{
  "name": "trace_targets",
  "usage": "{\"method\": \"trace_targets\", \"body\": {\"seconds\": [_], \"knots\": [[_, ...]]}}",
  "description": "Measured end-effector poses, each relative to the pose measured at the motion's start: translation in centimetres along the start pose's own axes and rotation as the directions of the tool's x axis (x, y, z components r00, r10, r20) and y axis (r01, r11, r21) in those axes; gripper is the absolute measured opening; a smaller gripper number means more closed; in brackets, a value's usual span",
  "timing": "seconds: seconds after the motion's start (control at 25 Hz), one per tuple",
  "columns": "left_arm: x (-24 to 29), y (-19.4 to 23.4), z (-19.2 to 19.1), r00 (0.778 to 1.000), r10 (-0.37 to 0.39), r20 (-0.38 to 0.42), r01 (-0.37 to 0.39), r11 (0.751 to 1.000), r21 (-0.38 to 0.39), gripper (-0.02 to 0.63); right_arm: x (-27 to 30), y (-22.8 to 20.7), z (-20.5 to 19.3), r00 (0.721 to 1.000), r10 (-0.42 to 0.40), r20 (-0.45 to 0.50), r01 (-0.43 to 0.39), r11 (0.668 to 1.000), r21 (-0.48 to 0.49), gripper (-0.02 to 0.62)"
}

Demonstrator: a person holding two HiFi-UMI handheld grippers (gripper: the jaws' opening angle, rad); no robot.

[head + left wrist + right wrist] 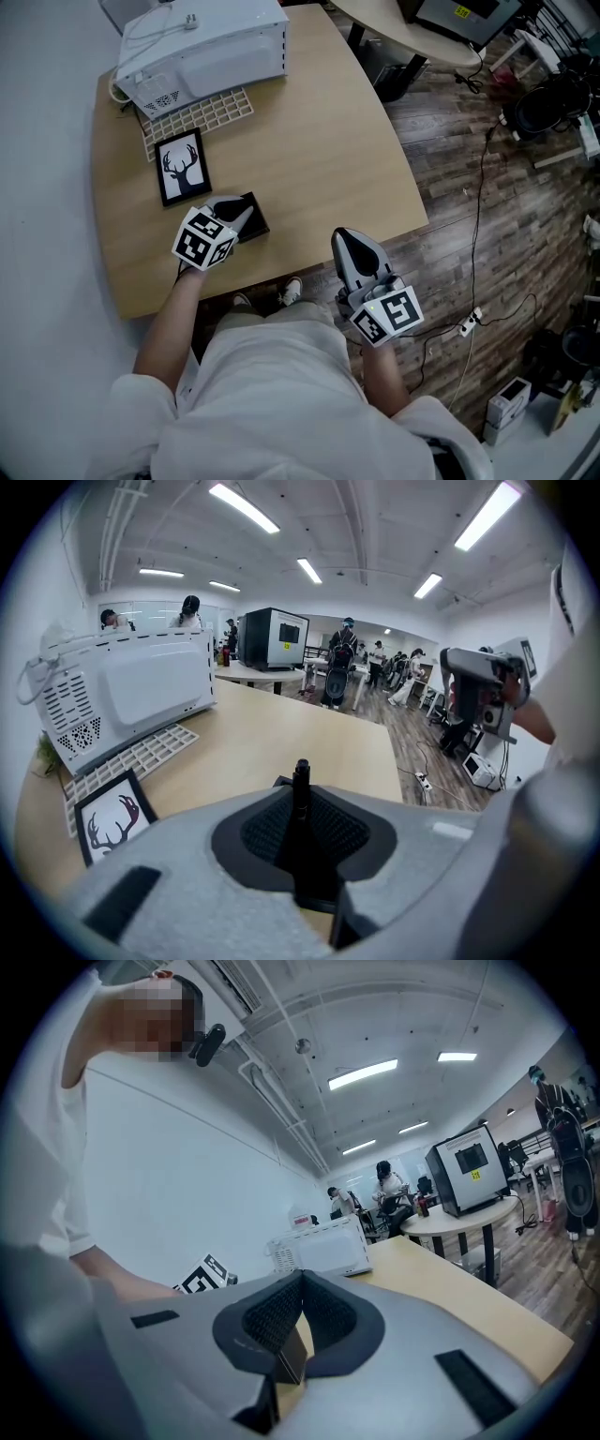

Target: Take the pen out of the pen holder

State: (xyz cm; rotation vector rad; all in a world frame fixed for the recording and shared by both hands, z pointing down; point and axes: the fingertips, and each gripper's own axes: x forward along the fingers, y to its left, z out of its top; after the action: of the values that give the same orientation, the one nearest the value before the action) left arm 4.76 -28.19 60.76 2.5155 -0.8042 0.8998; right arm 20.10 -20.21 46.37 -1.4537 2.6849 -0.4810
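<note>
My left gripper [232, 212] hangs over the black pen holder [255, 216], which stands near the front of the wooden table [319, 159]. In the left gripper view its jaws [302, 808] are shut on a thin black pen [300, 778] that stands upright between the pads. The pen's cap sticks out above the fingertips and its lower end is hidden by the jaws. A corner of the holder [278, 782] shows just behind the pen. My right gripper [347, 240] hovers past the table's front edge. It is shut [298, 1283] and holds nothing.
A white appliance [202, 47] stands at the table's back left, with a white grid mat [202, 114] in front of it. A framed deer picture [182, 166] lies just behind the holder. Cables and a power strip [466, 324] lie on the wooden floor to the right.
</note>
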Motion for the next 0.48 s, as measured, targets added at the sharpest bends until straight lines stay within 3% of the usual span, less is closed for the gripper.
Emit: {"method": "trace_targets", "body": {"seconds": [0.48], "knots": [[-2.9, 0.8, 0.4, 0.991, 0.013, 0.136, -0.008, 0.999, -0.039, 0.061, -0.2, 4.1, 0.1, 1.000, -0.018, -0.018, 0.017, 0.999, -0.041, 0.002]]}}
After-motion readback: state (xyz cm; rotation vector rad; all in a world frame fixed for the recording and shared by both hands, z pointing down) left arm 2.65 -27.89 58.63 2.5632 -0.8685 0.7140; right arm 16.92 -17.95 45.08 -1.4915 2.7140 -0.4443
